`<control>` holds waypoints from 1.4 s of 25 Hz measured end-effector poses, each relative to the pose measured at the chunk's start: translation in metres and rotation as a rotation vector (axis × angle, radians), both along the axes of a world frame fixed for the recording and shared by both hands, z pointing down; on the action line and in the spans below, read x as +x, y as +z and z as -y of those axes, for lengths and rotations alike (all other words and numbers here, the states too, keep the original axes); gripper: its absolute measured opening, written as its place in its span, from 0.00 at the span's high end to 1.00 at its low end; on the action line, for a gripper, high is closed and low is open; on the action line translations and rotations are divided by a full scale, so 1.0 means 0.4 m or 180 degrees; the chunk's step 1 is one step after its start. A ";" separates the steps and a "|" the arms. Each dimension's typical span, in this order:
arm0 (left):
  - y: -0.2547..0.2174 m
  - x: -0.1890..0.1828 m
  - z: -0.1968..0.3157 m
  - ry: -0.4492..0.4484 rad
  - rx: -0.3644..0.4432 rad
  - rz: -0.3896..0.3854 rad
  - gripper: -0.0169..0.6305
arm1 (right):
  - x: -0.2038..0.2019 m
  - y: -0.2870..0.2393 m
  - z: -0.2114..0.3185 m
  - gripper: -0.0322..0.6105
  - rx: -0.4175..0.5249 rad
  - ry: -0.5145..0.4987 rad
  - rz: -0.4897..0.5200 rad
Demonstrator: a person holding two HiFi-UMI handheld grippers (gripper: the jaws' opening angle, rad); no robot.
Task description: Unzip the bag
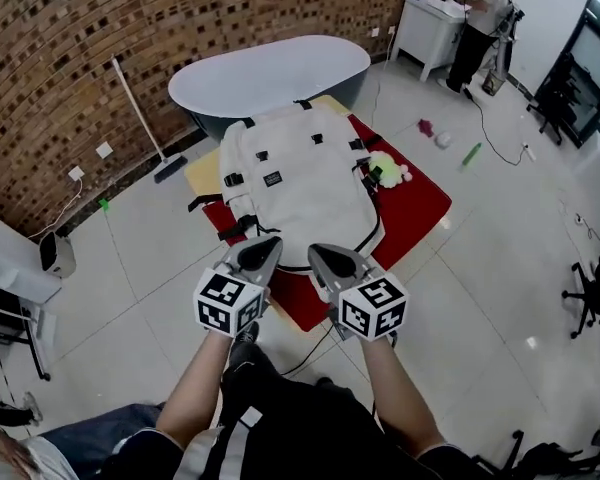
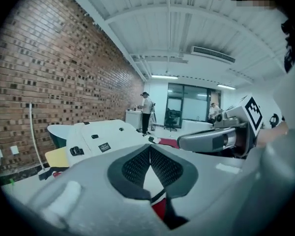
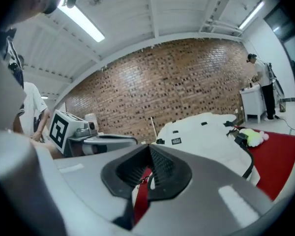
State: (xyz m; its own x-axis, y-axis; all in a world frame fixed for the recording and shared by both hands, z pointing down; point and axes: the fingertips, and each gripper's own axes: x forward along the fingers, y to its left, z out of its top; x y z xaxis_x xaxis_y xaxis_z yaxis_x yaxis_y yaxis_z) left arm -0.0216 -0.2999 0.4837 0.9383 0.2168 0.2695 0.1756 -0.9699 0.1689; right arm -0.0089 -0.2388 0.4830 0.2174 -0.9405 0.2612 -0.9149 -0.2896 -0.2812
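Observation:
A white backpack [image 1: 300, 183] lies flat on a red mat [image 1: 420, 203] on the tiled floor, its black straps and buckles along the sides. Both grippers hover side by side above its near end, touching nothing. My left gripper [image 1: 263, 248] has its jaws together with nothing between the pads [image 2: 137, 166]. My right gripper [image 1: 320, 256] is likewise shut and empty. In the left gripper view the backpack [image 2: 101, 136] lies ahead to the left; in the right gripper view the backpack [image 3: 211, 132] lies ahead to the right. Where the zipper pull sits I cannot make out.
A green and white plush toy [image 1: 385, 168] rests at the bag's right side. A grey bathtub [image 1: 270, 73] stands behind the mat, a mop [image 1: 140, 118] leans by the brick wall. A person [image 1: 480, 18] stands at a white cabinet far back. An office chair [image 1: 595, 293] is at right.

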 end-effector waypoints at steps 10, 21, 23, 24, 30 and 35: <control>-0.188 -0.139 -0.183 -0.0484 0.0039 -0.0349 0.97 | -0.108 -0.231 -0.167 0.94 0.0585 -0.0454 -0.0382; -0.268 -0.221 -0.276 -0.0549 -0.0005 -0.0502 0.97 | -0.193 -0.305 -0.253 0.94 0.0752 -0.0566 -0.0698; -0.271 -0.224 -0.282 -0.0545 0.0016 -0.0514 0.97 | -0.197 -0.312 -0.256 0.94 0.0760 -0.0567 -0.0702; -0.267 -0.226 -0.282 -0.0539 0.0037 -0.0519 0.97 | -0.199 -0.317 -0.258 0.95 0.0765 -0.0564 -0.0706; -0.273 -0.234 -0.310 -0.0479 -0.0017 -0.0512 0.97 | -0.212 -0.338 -0.270 0.94 0.0787 -0.0555 -0.0709; -0.285 -0.229 -0.325 -0.0473 -0.0033 -0.0539 0.97 | -0.218 -0.353 -0.281 0.94 0.0796 -0.0540 -0.0743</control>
